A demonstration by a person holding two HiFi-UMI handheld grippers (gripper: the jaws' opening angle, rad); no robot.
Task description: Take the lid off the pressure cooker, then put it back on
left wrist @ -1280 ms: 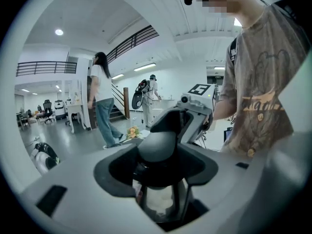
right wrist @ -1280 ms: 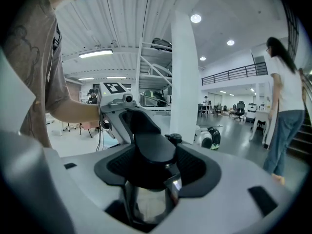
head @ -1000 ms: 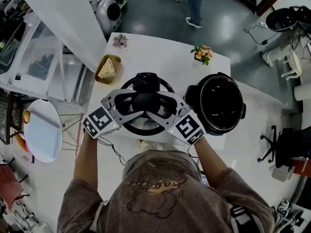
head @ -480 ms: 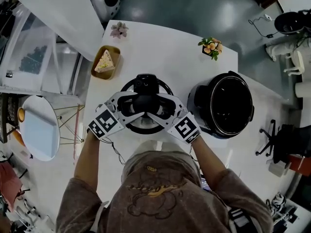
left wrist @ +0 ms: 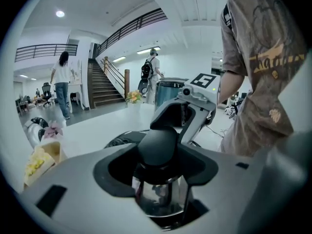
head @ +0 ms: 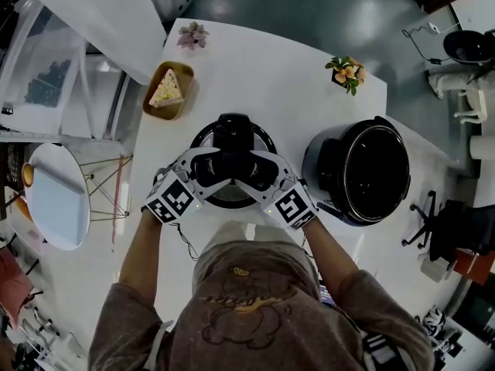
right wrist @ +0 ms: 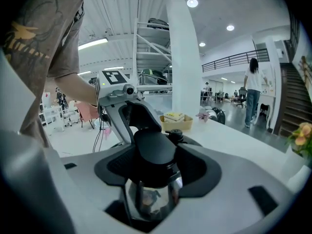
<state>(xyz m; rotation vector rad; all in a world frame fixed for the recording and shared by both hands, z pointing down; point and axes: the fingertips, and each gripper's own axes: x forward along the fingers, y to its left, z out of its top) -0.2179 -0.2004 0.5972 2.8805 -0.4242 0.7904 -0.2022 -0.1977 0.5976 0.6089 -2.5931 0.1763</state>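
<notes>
Pressure-cooker lid (head: 232, 198) sits low over the white table (head: 263, 76), just left of the open pressure cooker pot (head: 360, 168) and apart from it; whether it rests on the tabletop cannot be told. Both forearms reach forward from the person's torso and converge. The left gripper (head: 207, 167) and right gripper (head: 259, 170) tilt downward and angle inward, meeting at the lid's black knob (left wrist: 157, 147). Each gripper's jaws are clamped on that knob from opposite sides. A cake slice (head: 166, 91) lies farther back on the left.
</notes>
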